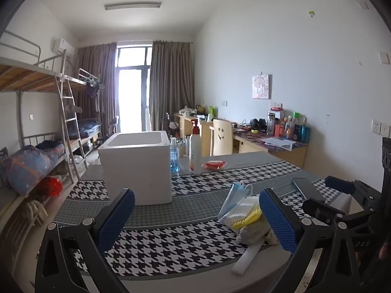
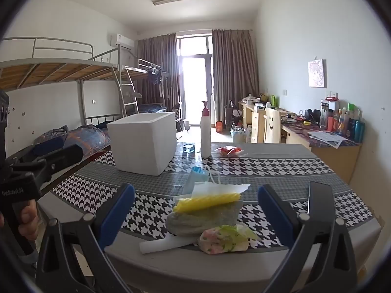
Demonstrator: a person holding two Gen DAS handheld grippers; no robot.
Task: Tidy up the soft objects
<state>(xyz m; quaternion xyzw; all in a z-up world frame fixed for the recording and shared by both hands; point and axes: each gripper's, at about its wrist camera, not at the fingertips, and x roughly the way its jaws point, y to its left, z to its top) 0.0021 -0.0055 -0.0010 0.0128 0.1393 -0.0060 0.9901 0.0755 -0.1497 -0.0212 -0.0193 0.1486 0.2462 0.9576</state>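
A: Between the blue pads of the right gripper [image 2: 195,210], what lies nearest?

B: A floral cloth bundle [image 2: 223,241] at the near table edge, touching a white foam strip [image 2: 162,245] on its left. Both jaws stand wide apart, gripping nothing.

A: And just past those?

B: A grey-green rag [image 2: 202,217] with a yellow ribbed sponge cloth [image 2: 207,200] on top of it, then white tissue [image 2: 220,187] and a blue face mask [image 2: 195,178] (its ear loops trail off to the right). All of it sits in one pile on the houndstooth tablecloth [image 2: 281,168]. A dark phone [image 2: 320,200] lies beyond the right finger.

A: What about the left gripper [image 1: 195,217]?

B: Also spread wide and empty. The same pile [image 1: 244,214] sits behind its right pad, partly hidden by it. Ahead of its left finger stands a white foam box [image 1: 136,168], open at the top.

A: Farther on?

B: Right of the box, a blue liquid bottle [image 1: 174,157], a white pump bottle [image 1: 195,146] and a red-and-white packet [image 1: 215,165]. A hand [image 2: 27,217] holds the left gripper's handle at the edge of the right view.
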